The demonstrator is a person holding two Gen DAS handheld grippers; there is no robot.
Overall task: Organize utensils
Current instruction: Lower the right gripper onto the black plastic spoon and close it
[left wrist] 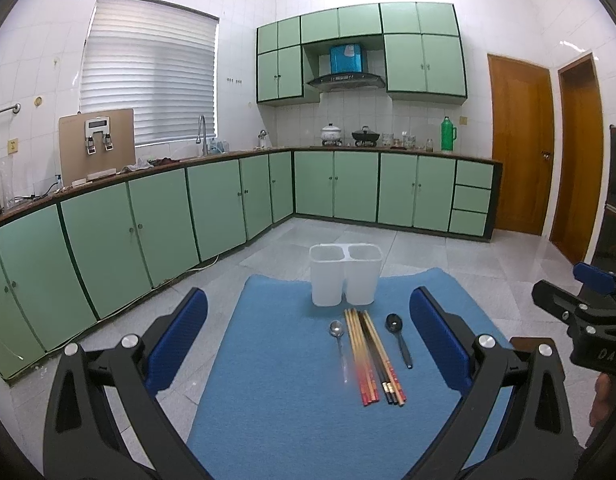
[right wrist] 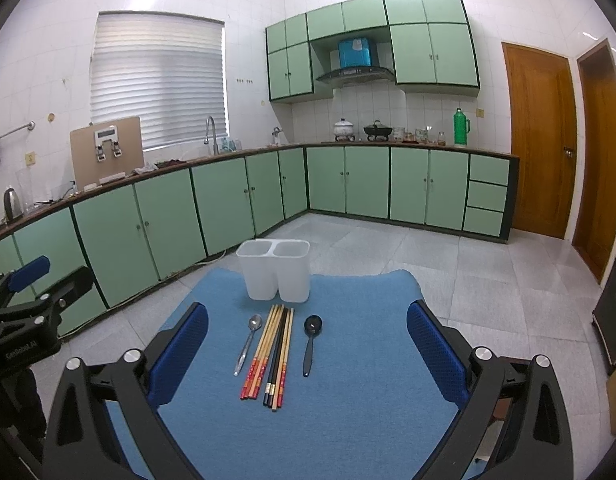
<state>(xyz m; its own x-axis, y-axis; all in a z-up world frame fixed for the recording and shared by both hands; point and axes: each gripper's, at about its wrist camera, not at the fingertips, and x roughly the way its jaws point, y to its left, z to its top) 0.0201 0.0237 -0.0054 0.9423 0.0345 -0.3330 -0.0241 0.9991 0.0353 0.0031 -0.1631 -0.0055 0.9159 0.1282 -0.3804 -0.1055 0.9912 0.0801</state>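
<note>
Left wrist view is showing nothing sorted yet: the white two-compartment holder point(left wrist: 345, 276) is standing empty near the far edge of the blue mat point(left wrist: 276, 420), and the metal spoon point(left wrist: 337, 336), chopsticks point(left wrist: 371, 356) and black spoon point(left wrist: 397, 336) are all lying just in front of it. Both the left hand-held gripper point(left wrist: 308, 344) and the right hand-held gripper point(right wrist: 308, 352) are hovering spread wide, holding and touching nothing.

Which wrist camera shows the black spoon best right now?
The right wrist view: the black spoon lies nearer the frame's centre, bowl and handle sharp and unobstructed on the blue mat. The left wrist view shows the whole spoon too, but further off-centre, beside its own right finger.
</note>
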